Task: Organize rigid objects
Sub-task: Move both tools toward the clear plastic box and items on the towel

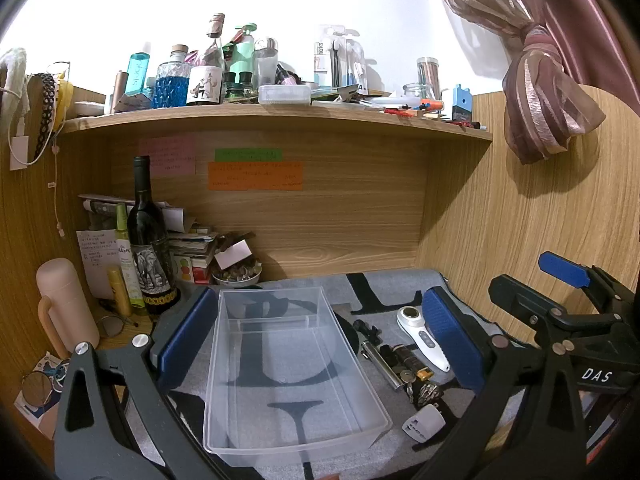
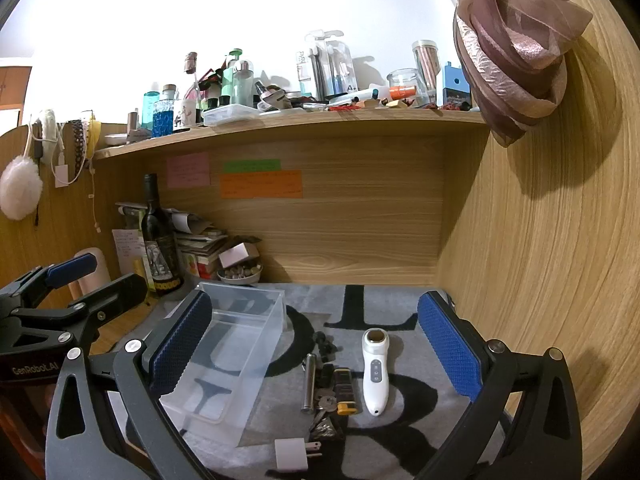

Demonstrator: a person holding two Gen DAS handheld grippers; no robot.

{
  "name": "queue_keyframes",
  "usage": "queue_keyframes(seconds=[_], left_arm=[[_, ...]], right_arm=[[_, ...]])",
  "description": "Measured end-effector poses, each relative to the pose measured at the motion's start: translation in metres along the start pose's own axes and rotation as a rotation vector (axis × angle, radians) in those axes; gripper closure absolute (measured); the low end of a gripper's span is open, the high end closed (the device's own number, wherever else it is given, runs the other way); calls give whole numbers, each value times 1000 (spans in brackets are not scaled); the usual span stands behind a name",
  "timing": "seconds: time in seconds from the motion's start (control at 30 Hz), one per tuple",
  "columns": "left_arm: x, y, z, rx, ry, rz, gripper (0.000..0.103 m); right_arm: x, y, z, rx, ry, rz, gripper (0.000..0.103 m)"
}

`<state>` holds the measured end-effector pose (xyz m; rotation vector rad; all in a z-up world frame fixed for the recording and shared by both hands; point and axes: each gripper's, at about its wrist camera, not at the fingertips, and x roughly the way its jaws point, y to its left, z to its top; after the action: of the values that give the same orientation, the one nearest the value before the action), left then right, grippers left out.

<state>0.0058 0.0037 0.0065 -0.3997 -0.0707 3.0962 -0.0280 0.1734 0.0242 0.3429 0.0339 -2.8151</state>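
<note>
An empty clear plastic bin [image 1: 294,376] [image 2: 224,356] lies on a grey mat with black letters [image 2: 360,432]. To its right lie a white handheld device [image 2: 375,372] [image 1: 424,338], a metal cylinder [image 2: 309,383] [image 1: 380,364], a black and yellow lighter [image 2: 343,392], keys [image 2: 326,402], a small black part [image 2: 326,344] and a white plug adapter [image 2: 292,454] [image 1: 424,424]. My left gripper [image 1: 320,336] hovers open, its blue pads either side of the bin. My right gripper [image 2: 316,352] is open above the small items, holding nothing.
A dark wine bottle [image 1: 150,240], a pink flask [image 1: 64,304], spray bottles, stacked papers and a bowl of pebbles [image 1: 236,276] crowd the back left corner. A cluttered shelf [image 1: 280,114] overhangs the desk. A wooden wall [image 2: 540,260] and tied curtain [image 2: 516,56] bound the right side.
</note>
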Motion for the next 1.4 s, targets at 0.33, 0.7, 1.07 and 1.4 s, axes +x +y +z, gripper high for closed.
queue_keyframes(seconds=[0.33, 0.7, 1.07, 1.4], left_arm=[[1, 0, 1, 6, -2, -1, 0], [2, -1, 1, 8, -2, 1, 0], [3, -3, 0, 6, -1, 2, 0], [18, 14, -2, -35, 36, -28, 14]], right_arm=[[0, 0, 0, 0, -1, 1, 0], [1, -1, 0, 2, 0, 2, 0], [2, -1, 0, -1, 2, 3, 0], [17, -1, -2, 8, 33, -1, 0]])
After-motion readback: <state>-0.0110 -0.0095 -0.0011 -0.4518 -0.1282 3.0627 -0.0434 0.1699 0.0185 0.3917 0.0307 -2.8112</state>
